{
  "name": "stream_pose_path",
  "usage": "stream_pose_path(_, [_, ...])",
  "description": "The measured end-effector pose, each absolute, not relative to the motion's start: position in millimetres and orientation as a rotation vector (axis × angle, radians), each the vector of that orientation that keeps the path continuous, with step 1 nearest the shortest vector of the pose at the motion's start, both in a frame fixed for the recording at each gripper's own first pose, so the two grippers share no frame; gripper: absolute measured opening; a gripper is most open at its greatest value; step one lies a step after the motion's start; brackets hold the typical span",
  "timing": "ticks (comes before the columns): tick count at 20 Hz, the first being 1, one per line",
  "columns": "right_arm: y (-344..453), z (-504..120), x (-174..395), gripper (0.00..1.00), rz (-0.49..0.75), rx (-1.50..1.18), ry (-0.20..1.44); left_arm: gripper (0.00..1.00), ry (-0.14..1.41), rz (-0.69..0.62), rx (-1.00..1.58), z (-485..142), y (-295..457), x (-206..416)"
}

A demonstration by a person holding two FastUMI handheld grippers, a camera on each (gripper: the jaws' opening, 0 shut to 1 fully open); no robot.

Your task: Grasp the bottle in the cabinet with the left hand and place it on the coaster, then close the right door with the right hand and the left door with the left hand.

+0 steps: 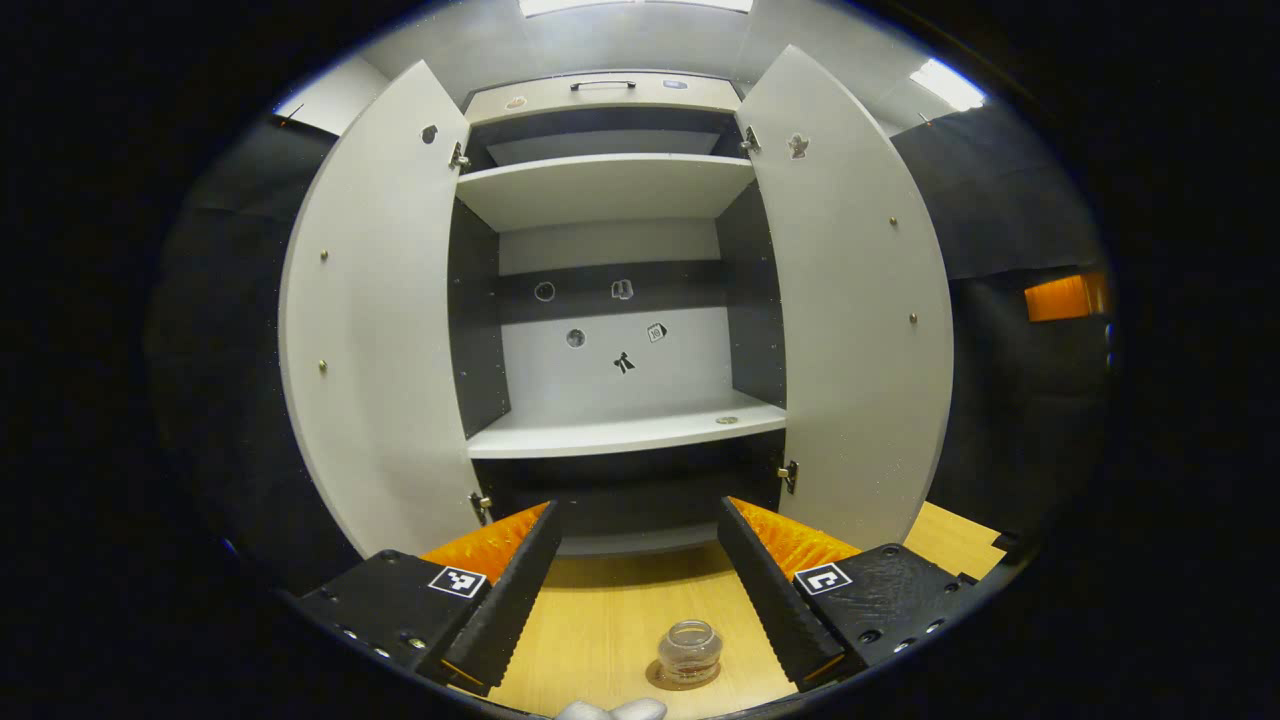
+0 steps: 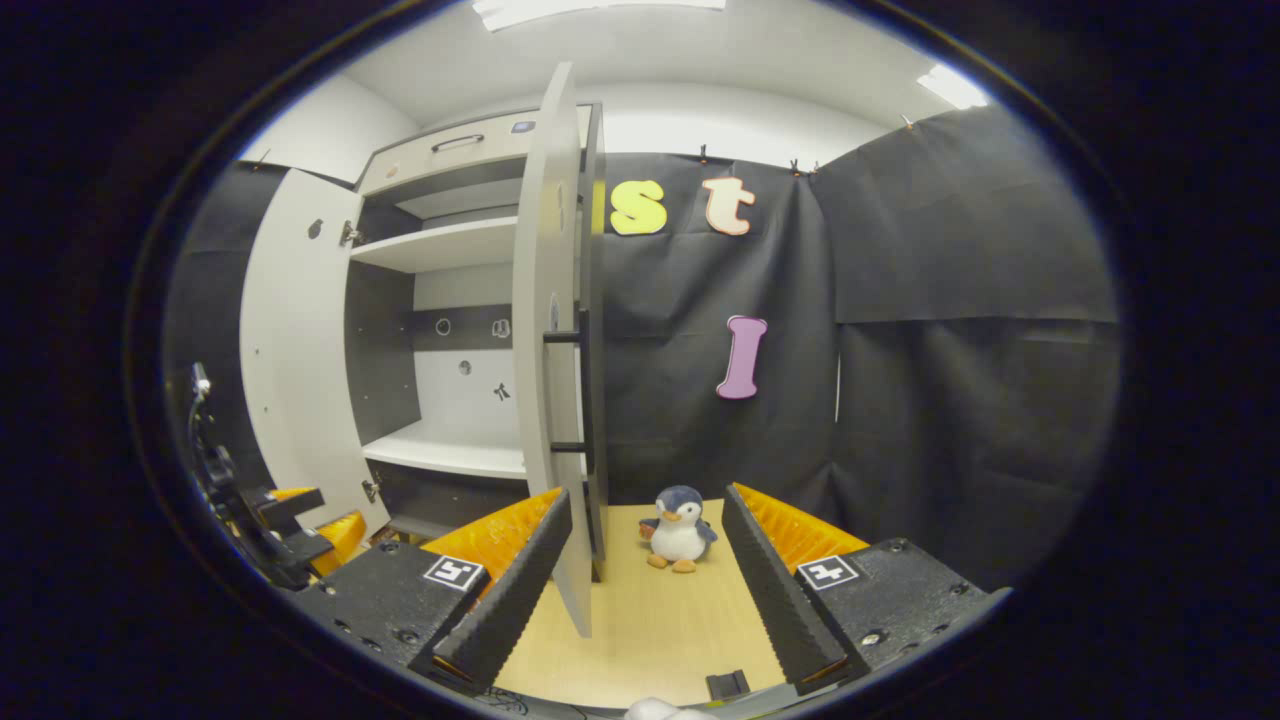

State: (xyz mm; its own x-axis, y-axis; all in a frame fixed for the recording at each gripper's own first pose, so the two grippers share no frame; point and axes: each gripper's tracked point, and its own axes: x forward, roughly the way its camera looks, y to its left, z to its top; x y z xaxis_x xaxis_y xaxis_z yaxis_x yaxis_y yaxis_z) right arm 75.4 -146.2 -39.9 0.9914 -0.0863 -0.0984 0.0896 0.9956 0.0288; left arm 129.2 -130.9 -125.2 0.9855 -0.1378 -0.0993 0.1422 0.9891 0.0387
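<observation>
Evidently the bottle (image 1: 689,651) stands on its coaster (image 1: 660,680); both grippers gape, holding nothing — right door (image 2: 552,330) edge-on just ahead between the right gripper (image 2: 647,575) fingers; right gripper nearer.

Black ribbed fingers (image 1: 510,600) with orange backs and square markers

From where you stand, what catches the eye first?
The tall white cabinet with both doors swung wide, its shelves bare. Just before it, a small clear glass bottle sits on a round coaster on the pale wooden table. In the right gripper view, a plush penguin stands against the black cloth.
</observation>
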Motion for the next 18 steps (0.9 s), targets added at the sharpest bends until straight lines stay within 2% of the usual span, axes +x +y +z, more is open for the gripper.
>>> stream_pose_path(6, [-157.5, -40.3, 98.6, 0.99, -0.115, 0.042, 0.086, 0.96, 0.096, -0.085, 0.039, -84.3, -87.6, 94.0])
stream_pose_path(18, [-160.8, -9.0, 163.0, 0.99, -0.122, -0.004, 0.053, 0.96, 0.121, 0.0, 0.029, -74.0, -34.6, 58.8])
